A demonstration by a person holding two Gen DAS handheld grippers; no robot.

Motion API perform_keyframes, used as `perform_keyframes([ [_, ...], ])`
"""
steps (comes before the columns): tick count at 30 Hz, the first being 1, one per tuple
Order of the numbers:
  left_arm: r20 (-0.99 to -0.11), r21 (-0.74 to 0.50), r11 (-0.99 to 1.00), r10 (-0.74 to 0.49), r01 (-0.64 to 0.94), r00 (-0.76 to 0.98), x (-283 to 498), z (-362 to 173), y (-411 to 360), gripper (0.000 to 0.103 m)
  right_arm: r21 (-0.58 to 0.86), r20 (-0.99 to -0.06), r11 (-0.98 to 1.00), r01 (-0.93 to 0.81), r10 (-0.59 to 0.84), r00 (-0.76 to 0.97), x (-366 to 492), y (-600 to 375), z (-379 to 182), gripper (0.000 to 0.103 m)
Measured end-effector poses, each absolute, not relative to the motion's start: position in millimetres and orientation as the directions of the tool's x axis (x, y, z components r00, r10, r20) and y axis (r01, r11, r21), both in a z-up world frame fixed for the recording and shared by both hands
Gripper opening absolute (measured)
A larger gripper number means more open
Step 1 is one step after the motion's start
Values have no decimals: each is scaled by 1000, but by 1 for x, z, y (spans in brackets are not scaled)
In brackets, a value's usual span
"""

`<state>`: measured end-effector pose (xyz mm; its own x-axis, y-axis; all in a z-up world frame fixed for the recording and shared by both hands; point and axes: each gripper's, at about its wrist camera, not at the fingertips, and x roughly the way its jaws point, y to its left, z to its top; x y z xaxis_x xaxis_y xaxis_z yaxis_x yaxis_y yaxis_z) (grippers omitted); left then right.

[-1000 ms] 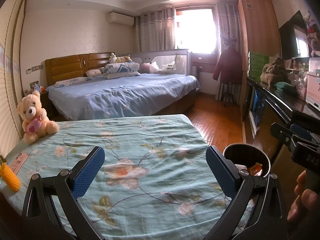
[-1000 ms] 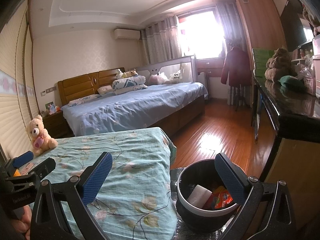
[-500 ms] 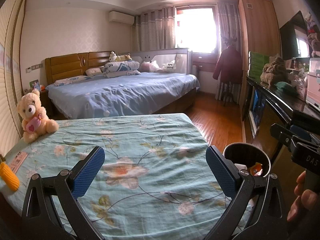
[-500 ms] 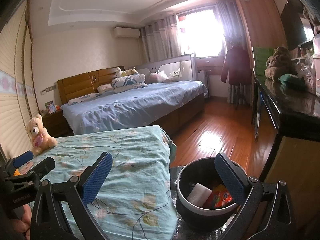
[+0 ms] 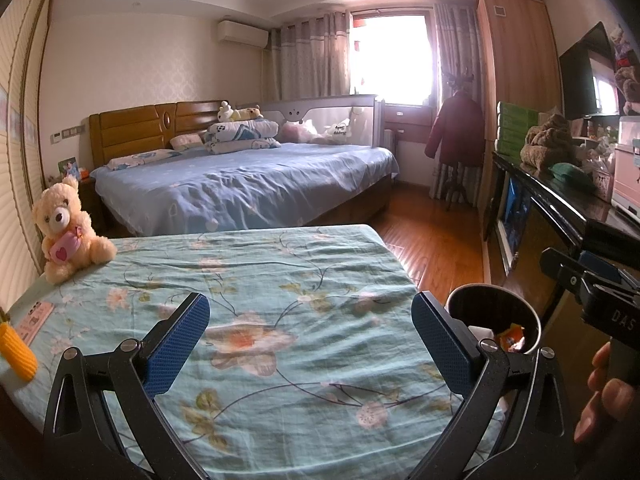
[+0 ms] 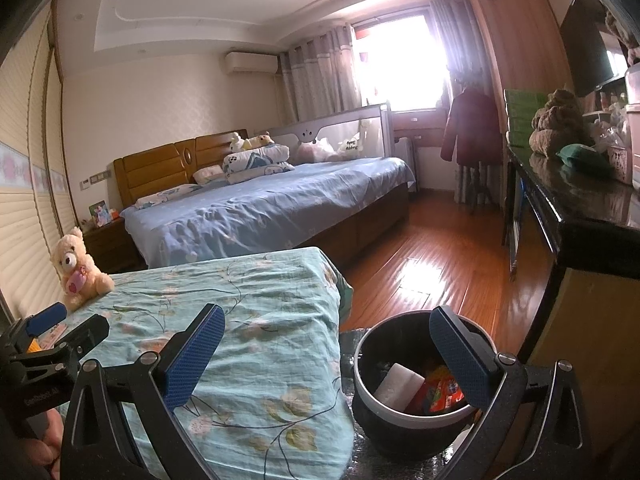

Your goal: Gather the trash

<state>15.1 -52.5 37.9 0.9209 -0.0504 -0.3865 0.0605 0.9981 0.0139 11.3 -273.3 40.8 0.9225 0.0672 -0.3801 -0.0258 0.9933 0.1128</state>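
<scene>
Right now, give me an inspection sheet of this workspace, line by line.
Surface: floral sheet over a low bed or table, wrinkled, its middle bare.
Job's things: black bin on the floor past the sheet's right edge, holding a white block and an orange wrapper.
Clutter: teddy sitting at the far left corner; yellow corn-like toy and a pink card at the left edge.
Grippers: left tongs open and empty above the sheet; right tongs open and empty, one finger over the bin.
Cables: nothing seen.
Surroundings: blue bed, wood floor, dark cabinet on the right.
</scene>
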Motion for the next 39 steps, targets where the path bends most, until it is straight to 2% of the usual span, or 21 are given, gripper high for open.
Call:
perform_keyframes([
  [39, -397, 7, 998, -57, 65, 916, 17, 30, -47, 103, 119, -407, 992, -42, 87, 909, 19, -264, 33, 103],
])
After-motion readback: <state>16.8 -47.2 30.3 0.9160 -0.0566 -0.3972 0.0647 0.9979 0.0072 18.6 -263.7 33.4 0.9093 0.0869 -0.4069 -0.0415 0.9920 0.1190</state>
